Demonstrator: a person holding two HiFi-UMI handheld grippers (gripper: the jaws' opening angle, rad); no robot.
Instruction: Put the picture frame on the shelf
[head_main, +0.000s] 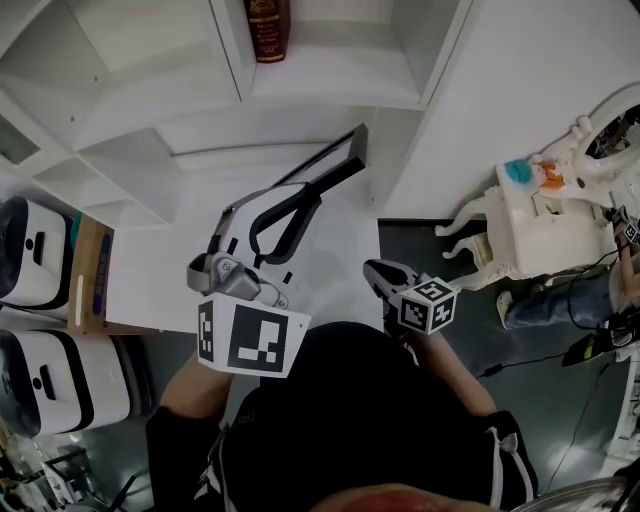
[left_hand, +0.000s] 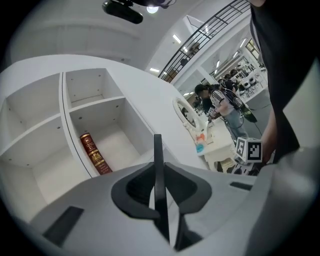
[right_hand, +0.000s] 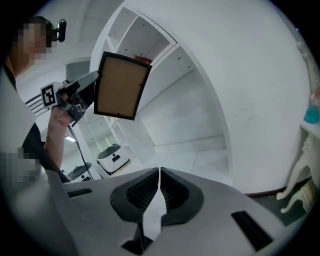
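Left gripper clamps the picture frame by 1 edge, in the air before the shelf. The bay beside the red book is open. Right gripper is closed and empty.

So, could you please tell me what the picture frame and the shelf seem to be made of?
Picture frame: thin black border, probably painted wood or plastic, and a matte brown backing that looks like fibreboard. Shelf: smooth matte white panels with small peg holes, likely laminated or painted board.
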